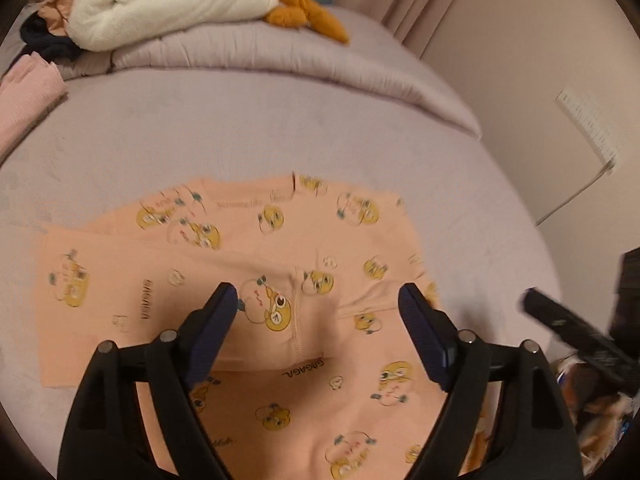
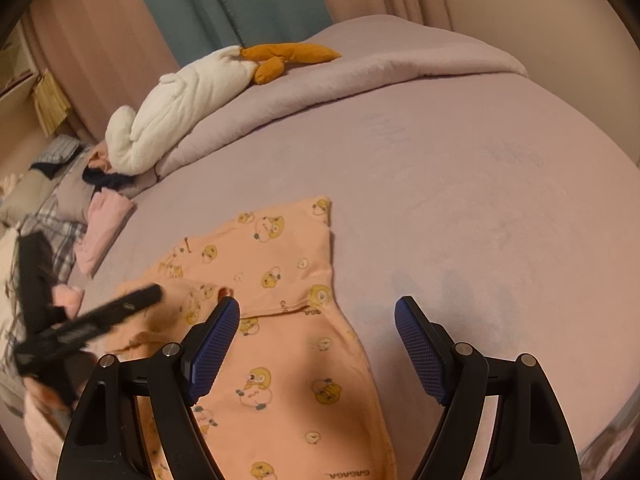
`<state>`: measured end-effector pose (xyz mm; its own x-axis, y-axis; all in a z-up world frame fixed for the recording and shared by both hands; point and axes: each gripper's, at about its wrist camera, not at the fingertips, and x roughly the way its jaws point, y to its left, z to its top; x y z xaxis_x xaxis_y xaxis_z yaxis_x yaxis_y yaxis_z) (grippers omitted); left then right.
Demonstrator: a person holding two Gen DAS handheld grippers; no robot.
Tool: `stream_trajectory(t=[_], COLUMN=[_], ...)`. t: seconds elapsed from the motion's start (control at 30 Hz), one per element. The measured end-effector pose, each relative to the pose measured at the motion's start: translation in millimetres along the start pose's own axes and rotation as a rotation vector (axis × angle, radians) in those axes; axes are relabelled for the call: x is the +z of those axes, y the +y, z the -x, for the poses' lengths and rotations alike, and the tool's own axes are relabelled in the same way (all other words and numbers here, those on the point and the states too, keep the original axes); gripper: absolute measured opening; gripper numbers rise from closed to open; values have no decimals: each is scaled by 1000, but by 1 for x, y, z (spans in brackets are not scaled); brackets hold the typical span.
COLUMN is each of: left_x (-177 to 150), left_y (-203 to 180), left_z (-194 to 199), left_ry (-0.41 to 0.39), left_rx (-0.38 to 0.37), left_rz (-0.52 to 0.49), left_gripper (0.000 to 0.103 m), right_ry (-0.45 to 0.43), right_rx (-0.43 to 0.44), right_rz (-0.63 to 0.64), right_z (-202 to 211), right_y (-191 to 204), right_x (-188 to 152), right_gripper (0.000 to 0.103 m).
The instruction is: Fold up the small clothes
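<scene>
- A folded pink cloth [image 1: 26, 92] lies at the far left edge of the bed [image 1: 280, 128], well left of the peach shirt [image 1: 280, 240].
- A dark cloth [image 1: 48, 46] sits just behind the pink cloth, next to the toy goose.
- A white toy goose [image 1: 160, 4] with orange feet rests on the rolled blanket [image 1: 260, 60], far behind the peach shirt.
- The peach shirt with yellow ducks lies flat in the middle of the bed. One sleeve is folded across its front.
- The left gripper [image 1: 318, 300] hangs over the peach shirt, near the folded sleeve. Its two fingers are spread wide and hold nothing.
- In the right wrist view the same peach shirt [image 2: 288, 280] shows with its far part folded over.
- The left gripper [image 2: 104, 316] shows there too, as a blurry black shape at the left side of the shirt.
- The right gripper [image 2: 318, 314] hangs over the right edge of the peach shirt. Its blue pads [image 2: 420, 348] are far apart and grip nothing. One finger is over the shirt and the other is over the bare bed [image 2: 480, 200].
- A white thing with small print [image 1: 588, 128] hangs on the wall, far right of the peach shirt.
</scene>
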<state>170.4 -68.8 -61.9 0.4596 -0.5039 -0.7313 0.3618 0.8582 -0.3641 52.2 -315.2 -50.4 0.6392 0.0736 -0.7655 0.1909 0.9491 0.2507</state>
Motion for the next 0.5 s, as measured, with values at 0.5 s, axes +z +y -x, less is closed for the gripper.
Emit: stream_trajectory(t=[0.5], left_x=[-42], left_y=[107], left_z=[62], left_ry=[-58], left_rx=[326], left_rz=[218], left_gripper=[83], right_ry=[230], right_rx=[135], right_rz=[237], right_z=[-91], right_y=[78], right_x=[19], right_gripper=[80])
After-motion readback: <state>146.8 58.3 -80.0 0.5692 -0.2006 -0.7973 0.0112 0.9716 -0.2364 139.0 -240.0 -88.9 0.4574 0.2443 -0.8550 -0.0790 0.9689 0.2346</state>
